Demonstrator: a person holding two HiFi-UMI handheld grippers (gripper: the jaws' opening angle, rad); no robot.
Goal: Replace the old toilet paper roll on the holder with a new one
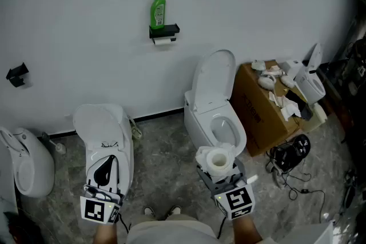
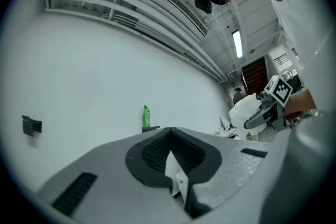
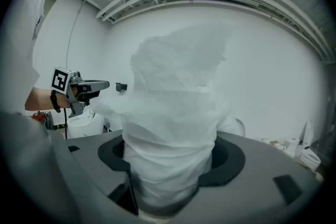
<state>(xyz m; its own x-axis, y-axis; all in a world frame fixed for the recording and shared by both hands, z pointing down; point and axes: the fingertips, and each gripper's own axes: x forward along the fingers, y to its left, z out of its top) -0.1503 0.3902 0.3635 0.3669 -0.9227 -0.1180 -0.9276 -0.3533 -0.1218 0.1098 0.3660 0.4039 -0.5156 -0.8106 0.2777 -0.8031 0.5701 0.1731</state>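
The black wall holder (image 1: 164, 31) hangs on the white wall with a thin old roll (image 1: 164, 40) under it and a green bottle (image 1: 158, 10) standing on top. My right gripper (image 1: 219, 167) is shut on a full new toilet paper roll (image 1: 218, 160), held upright in front of the open toilet. In the right gripper view the roll (image 3: 173, 128) fills the space between the jaws, loose paper bunched on top. My left gripper (image 1: 105, 170) is shut with nothing in it; its jaws meet in the left gripper view (image 2: 171, 166), well short of the holder (image 2: 151, 127).
A white toilet (image 1: 216, 111) with its lid up stands below and right of the holder. Another toilet (image 1: 104, 131) is at the left and a third fixture (image 1: 26, 160) at the far left. A cardboard box (image 1: 266, 108) with clutter and cables (image 1: 291, 154) sits at the right. A black bracket (image 1: 17, 74) is on the wall.
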